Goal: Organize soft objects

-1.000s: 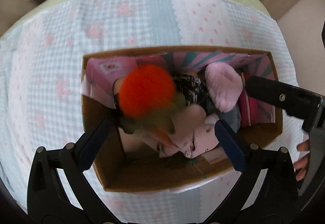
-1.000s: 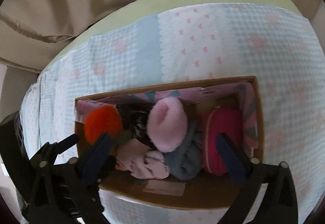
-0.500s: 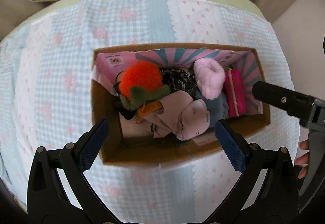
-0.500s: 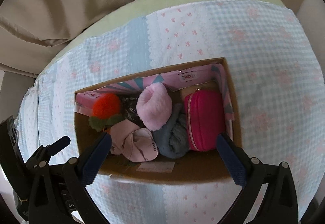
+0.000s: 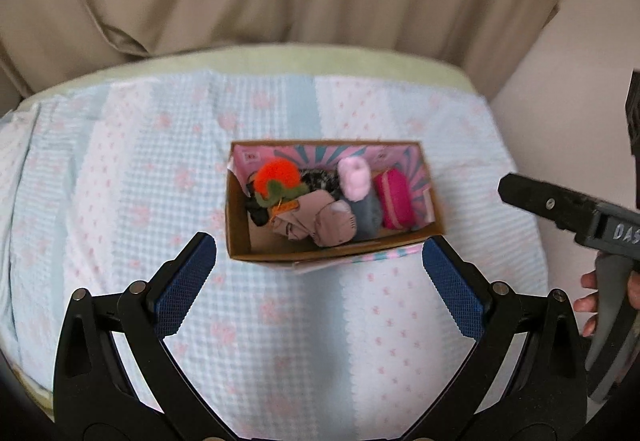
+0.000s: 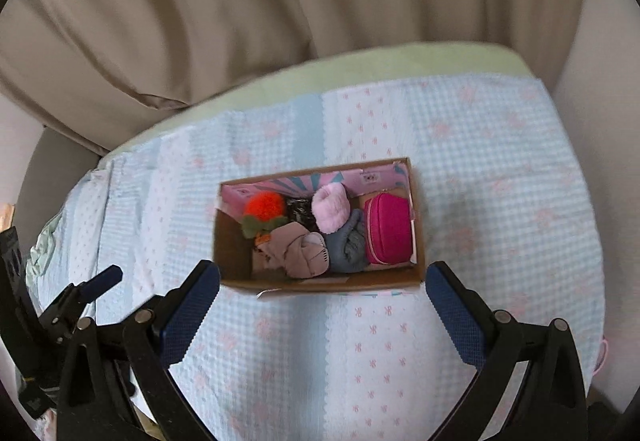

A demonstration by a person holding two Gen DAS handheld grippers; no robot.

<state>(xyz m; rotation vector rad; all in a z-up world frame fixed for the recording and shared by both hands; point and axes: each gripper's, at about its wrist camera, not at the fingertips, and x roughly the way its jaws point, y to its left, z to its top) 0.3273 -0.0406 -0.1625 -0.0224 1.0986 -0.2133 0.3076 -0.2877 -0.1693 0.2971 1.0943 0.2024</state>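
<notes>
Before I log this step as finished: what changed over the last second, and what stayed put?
Both tools pulled up and back from the cardboard box. The orange pompom, blurred under the left tool a second ago, now rests in the box's left end. The right tool stays open and empty, like the left. The fluffy pink item, magenta pouch and box have not moved on the blanket.

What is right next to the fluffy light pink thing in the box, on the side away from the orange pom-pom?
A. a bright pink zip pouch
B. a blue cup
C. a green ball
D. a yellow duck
A: the bright pink zip pouch lies at the box end, beside the fluffy light pink thing, opposite the orange pom-pom.
</notes>
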